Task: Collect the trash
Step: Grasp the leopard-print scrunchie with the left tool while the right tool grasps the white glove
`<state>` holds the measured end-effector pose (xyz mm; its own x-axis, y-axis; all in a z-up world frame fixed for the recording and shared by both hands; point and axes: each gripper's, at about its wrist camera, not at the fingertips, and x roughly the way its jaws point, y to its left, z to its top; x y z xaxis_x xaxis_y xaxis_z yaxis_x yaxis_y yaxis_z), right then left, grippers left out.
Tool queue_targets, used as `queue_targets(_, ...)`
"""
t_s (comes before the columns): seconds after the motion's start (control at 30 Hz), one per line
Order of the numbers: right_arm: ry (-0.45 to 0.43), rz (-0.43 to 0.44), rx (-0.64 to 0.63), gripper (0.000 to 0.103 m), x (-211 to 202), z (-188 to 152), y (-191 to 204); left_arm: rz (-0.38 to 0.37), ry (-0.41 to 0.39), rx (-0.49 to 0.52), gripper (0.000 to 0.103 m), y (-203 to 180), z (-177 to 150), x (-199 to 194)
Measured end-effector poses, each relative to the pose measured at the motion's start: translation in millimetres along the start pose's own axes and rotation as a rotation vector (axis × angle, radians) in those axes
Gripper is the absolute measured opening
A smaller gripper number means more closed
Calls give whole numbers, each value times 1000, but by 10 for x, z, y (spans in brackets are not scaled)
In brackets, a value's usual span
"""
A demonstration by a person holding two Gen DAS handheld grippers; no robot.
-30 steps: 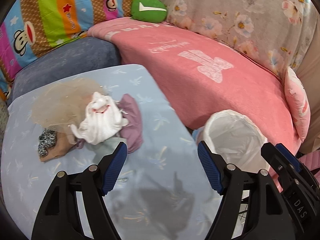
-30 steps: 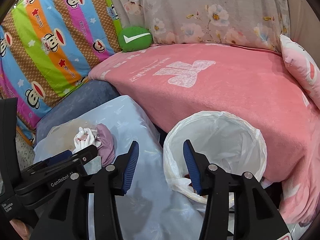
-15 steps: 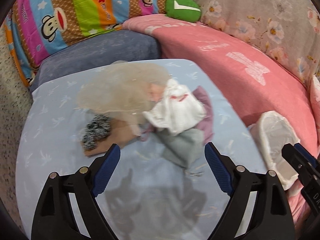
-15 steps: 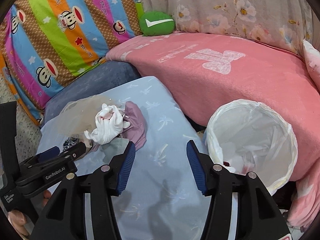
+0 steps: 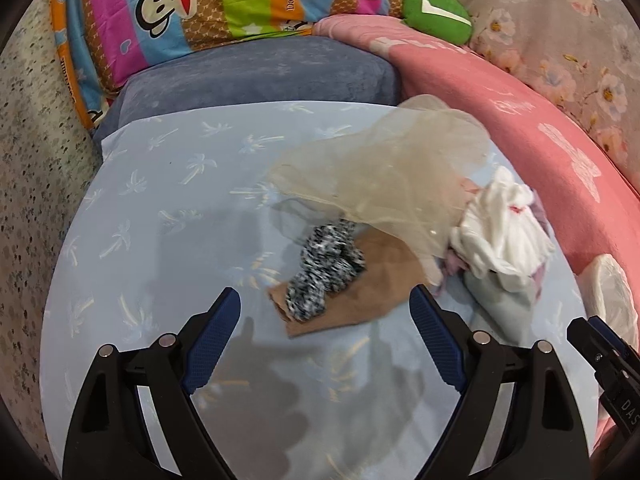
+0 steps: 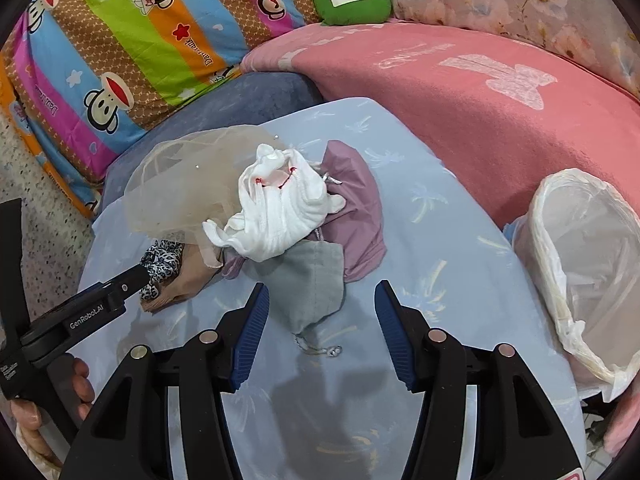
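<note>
A: Your left tongs (image 5: 325,316) stand wide, nothing between the ribbed blue pads; they opened further a moment ago. Just past the tips lies a flat brown paper (image 5: 360,300) with a nubbly black-and-white scrap (image 5: 326,270) on it.

B: And your right tongs (image 6: 322,320) are about half open, having just widened too, and empty. A limp grey pouch (image 6: 308,280) with a thin cord reaches down between their tips, untouched by the pads.

A: Behind that, the trash pile: a crumpled white cloth (image 6: 276,208) with red marks, a soft mauve rag (image 6: 356,208) under it, and a sheer beige net (image 6: 188,188) puffed up to the left.

B: All on the table (image 6: 440,248), round-edged, draped in pale blue cloth printed with palms. The bin (image 6: 592,272), lined with crinkly white plastic, stands at its right edge.

A: Around it, a pink blanket (image 6: 480,112), a striped monkey-print cushion (image 6: 120,48), a green pillow (image 6: 352,0), speckled floor (image 5: 32,160).

B: A second ago you both looked toward the bin; now the pile sits ahead of you, closer, and the bin has slid to the side.
</note>
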<state>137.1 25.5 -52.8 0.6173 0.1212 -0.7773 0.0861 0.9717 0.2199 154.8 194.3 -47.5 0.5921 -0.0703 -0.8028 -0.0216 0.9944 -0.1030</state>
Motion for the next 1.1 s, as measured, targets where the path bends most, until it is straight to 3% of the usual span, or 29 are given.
queue_targets(0.17,4,7,-17,54,180,96,174,-12,20,-14,82,119,34,172)
queue_targets(0.23,7,7,-27,54,265,132,254,-22,35,-23,77,153,35,239)
queue_targets(0.43,14,-3,-28,54,468,192,360,-64,63,-36,51,187,15,325)
queue_targets(0.5,22,-15,-32,54,544,199,367,-84,72,-36,37,180,1,332)
queue_targets(0.57,34,-16,-27,47,605,195,360,-97,78,-39,30,171,-3,330)
queue_targets(0.6,39,-15,-24,36,627,196,348,-104,78,-40,26,166,-9,320)
queue_targets(0.63,46,-13,-20,24,639,196,337,-106,77,-40,24,162,-10,311)
queue_targets(0.7,56,-1,-8,10,638,193,313,-111,70,-38,20,146,-23,265)
queue_targets(1.1,-36,50,18,7,11,170,204,-157,-4,-4,18,-172,-18,-194)
